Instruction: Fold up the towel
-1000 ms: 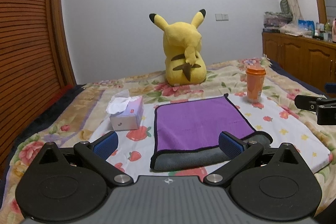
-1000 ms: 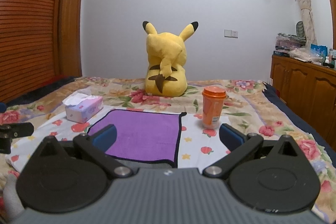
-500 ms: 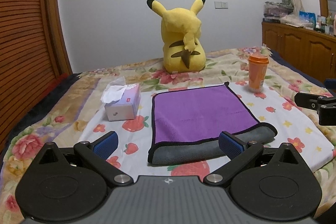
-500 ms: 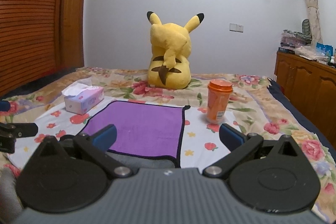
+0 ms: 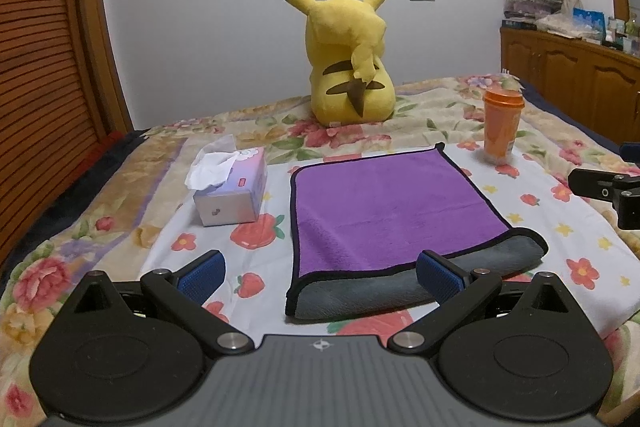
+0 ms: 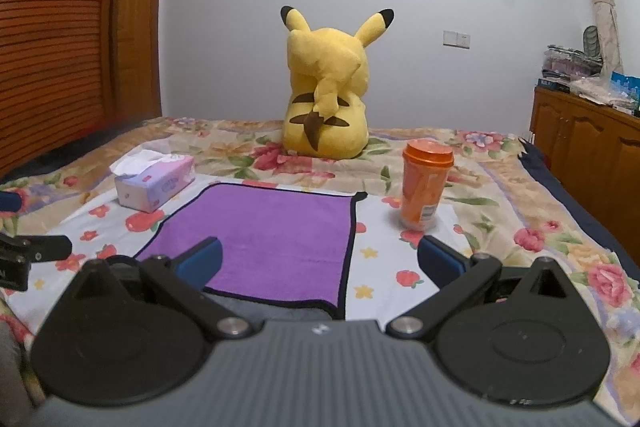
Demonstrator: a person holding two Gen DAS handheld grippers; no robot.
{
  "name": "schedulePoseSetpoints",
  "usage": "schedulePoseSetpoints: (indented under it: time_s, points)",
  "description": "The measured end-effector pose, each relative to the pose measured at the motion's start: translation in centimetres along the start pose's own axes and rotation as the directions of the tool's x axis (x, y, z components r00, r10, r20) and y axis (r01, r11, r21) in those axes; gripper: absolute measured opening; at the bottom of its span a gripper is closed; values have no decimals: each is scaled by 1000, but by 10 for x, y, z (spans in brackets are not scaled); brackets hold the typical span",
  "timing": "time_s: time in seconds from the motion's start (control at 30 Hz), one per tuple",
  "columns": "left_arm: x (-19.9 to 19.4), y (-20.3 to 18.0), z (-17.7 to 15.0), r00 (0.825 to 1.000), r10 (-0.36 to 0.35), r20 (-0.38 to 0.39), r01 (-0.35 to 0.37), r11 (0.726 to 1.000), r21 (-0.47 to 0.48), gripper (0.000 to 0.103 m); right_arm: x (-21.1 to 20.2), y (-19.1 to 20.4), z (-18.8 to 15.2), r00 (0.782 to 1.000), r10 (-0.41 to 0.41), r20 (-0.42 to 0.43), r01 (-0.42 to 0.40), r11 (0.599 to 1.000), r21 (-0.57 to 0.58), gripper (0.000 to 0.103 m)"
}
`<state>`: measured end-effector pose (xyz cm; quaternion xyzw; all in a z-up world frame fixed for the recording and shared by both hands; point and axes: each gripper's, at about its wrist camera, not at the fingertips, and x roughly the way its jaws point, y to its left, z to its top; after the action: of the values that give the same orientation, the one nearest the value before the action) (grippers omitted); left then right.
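Just ahead of the left gripper (image 5: 320, 273), on the bed (image 5: 568, 227), lies the towel (image 5: 384, 211), folded once, purple over a grey edge nearest the fingers. Both grippers are spread wide and hold nothing; the right gripper (image 6: 320, 257) hovers at the towel's near right corner. A tissue box (image 5: 232, 191) sits left of the towel, a cup (image 6: 426, 185) right, a plush (image 6: 328, 87) beyond.

Purple towel (image 5: 384, 211) lies flat, its near edge showing grey underside.
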<state>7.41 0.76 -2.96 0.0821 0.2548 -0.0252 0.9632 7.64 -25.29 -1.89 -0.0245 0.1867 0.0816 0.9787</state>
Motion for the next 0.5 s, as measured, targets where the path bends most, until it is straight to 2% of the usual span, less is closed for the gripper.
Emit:
schedulePoseSetpoints:
  time_s: [0.5]
  points:
    - [40, 13, 4, 998, -33, -61, 32, 999, -18, 103, 36, -3, 5, 996, 61, -67, -62, 998, -17, 103]
